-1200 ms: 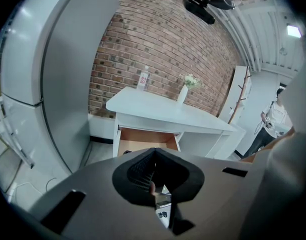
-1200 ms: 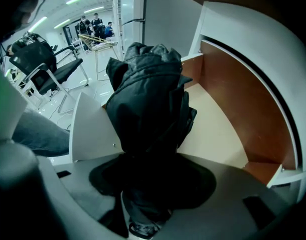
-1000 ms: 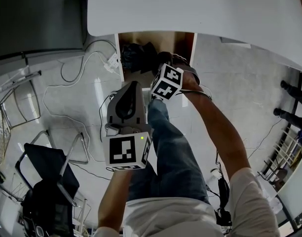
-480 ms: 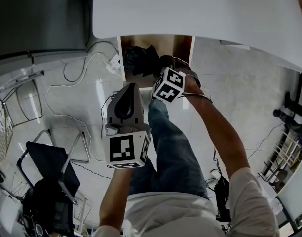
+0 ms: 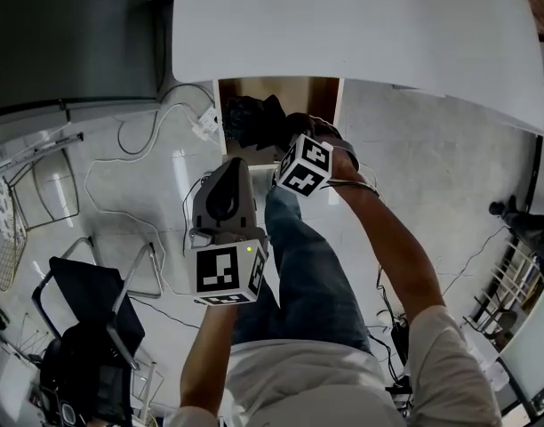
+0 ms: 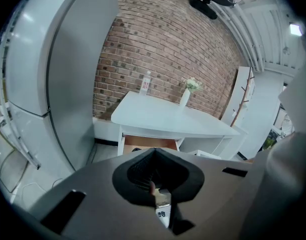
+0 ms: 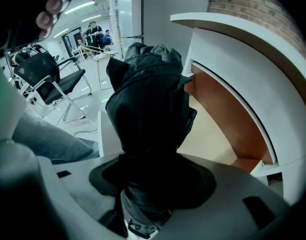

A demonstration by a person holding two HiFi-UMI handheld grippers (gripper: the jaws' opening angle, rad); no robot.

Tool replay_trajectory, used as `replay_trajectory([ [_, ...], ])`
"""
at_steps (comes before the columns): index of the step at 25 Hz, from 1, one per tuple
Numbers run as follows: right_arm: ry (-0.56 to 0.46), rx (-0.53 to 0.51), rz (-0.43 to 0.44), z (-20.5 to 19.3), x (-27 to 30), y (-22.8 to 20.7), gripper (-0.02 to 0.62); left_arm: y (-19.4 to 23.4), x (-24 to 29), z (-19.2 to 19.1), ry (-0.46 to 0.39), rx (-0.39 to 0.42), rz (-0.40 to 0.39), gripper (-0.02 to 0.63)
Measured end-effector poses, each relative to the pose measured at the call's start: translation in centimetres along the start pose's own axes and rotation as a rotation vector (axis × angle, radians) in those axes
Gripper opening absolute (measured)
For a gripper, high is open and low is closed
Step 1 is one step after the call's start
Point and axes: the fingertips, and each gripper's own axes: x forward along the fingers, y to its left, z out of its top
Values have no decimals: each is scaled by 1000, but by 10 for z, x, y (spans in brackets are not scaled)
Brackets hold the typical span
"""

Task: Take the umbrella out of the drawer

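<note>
Now our right gripper [image 7: 152, 186] has its jaws spread wide and clamped on the folded black umbrella [image 7: 149, 109], which sticks out beyond them over the left part of the open drawer [image 5: 324, 92] under the white table [image 5: 361, 25]. Whether the umbrella's far end touches the drawer floor we cannot tell. Our left gripper [image 6: 155, 181] hangs beside our leg [image 5: 299, 247], jaws pressed together with nothing between them.

The left gripper [image 5: 235, 169] sits near, on a bent left forearm [image 5: 205, 354]. It tilts down toward the far side, jaws together with nothing between them. The right arm [image 5: 396, 238] stretches farther out, and its right gripper [image 5: 288, 140] points steeply down, jaws clamped on the umbrella [image 7: 150, 114].
</note>
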Motion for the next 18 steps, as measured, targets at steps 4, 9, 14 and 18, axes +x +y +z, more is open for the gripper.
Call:
replay_trajectory([
  [4,-6,-5,4,4,-8,0,253,0,-3,3,2,-7,6,18],
  [9,-27,1,6,10,-26,-2,253,-4,-4,12,-2,3,6,18],
  [14,-56,11,-1,13,-44,-1,253,-9,-11,25,-21,-1,7,18],
  [18,-74,24,-6,15,-55,-1,253,-12,-15,31,-26,3,-1,18],
])
